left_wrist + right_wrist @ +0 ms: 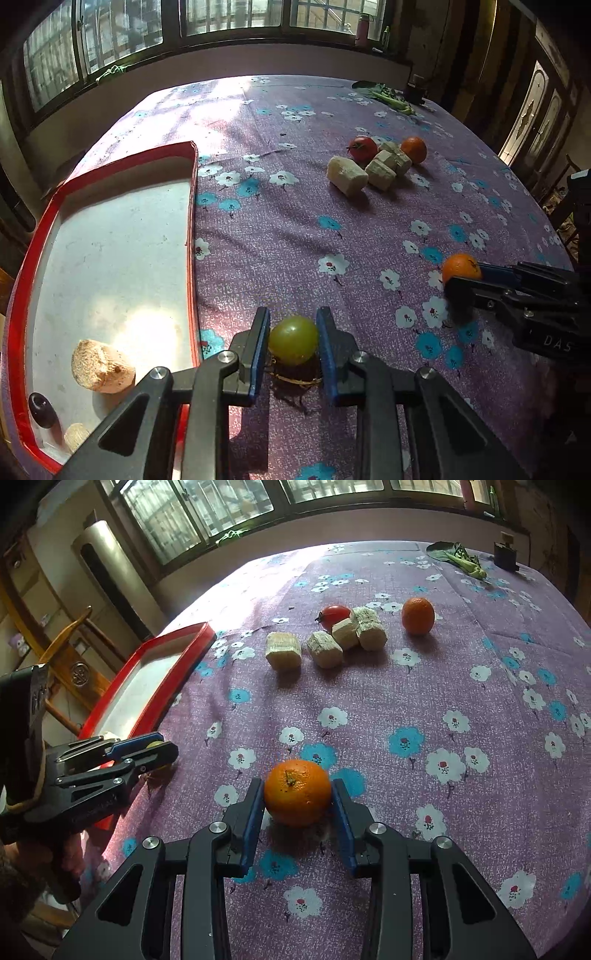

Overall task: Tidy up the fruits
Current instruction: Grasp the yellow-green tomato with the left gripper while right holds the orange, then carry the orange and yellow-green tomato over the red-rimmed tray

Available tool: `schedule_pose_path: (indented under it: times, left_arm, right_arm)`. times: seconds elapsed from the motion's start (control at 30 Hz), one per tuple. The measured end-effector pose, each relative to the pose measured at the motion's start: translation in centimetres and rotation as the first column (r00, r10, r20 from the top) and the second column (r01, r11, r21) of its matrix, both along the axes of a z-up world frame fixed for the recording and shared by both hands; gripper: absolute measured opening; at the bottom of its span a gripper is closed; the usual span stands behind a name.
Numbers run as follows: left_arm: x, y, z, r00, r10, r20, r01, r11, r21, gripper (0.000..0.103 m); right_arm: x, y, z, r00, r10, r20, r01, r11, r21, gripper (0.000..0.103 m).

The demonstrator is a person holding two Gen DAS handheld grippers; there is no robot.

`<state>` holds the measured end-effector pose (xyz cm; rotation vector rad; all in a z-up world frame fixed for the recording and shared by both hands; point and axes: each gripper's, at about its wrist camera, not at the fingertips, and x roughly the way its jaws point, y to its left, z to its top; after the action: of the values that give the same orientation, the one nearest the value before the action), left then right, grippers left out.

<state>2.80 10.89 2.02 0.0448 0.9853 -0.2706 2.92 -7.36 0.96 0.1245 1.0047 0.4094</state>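
Both pairs of blue fingers are clamped on fruit: the left gripper (293, 341) on a green grape (293, 339), the right gripper (298, 805) on an orange (297, 792).

Each fruit sits low over the flowered purple tablecloth (424, 686), the grape just beside the red tray (192, 236). Farther back lie a tomato (334, 616), four pale cut chunks (325, 642) touching in a cluster, and a second orange (417, 615), nothing standing between them and the grippers. Leafy greens (461, 561) lie at the far edge. On the tray's white floor rest a tan chunk (101, 365), a dark fruit (41, 410) and another pale piece (75, 435).
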Motion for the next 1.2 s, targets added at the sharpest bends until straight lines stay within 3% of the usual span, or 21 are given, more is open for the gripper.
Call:
schedule_pose_path:
  times: [0.2, 0.5, 0.7, 0.8, 0.93, 1.2]
  left_arm:
    - [-2.2, -0.9, -0.1, 0.999, -0.010, -0.038, 0.006, 0.995, -0.099, 0.028]
    - [-3.2, -1.3, -0.6, 0.999, 0.035, -0.018, -0.036, 0.996, -0.084, 0.029]
    - [-3.9, -1.6, -0.8, 1.000, -0.008, -0.018, 0.007, 0.998, -0.057, 0.044]
    - [-4.1, -1.7, -0.9, 1.000, -0.015, 0.003, 0.015, 0.999, -0.046, 0.044]
    - [-3.7, -1.1, -0.8, 1.000, 0.009, -0.003, -0.009, 0.997, -0.080, 0.029]
    - [-4.5, 0.4, 0.3, 0.998, 0.058, -0.017, -0.060, 0.985, -0.163, 0.028]
  right_arm:
    - [-1.0, -0.5, 0.1, 1.000, -0.015, 0.005, 0.015, 1.000, -0.008, 0.036]
    - [-2.3, 0.1, 0.5, 1.000, 0.001, 0.020, 0.000, 0.997, -0.071, 0.036]
    - [-2.7, 0.1, 0.4, 1.000, -0.007, 0.016, 0.009, 0.994, -0.106, 0.036]
    - [-2.6, 0.0, 0.2, 1.000, -0.015, 0.011, 0.016, 0.993, -0.113, 0.036]
    - [-2.5, 0.0, 0.1, 1.000, -0.022, 0.012, 0.023, 0.993, -0.113, 0.035]
    - [-2.8, 1.1, 1.5, 0.999, 0.000, 0.041, 0.005, 0.993, -0.119, 0.035]
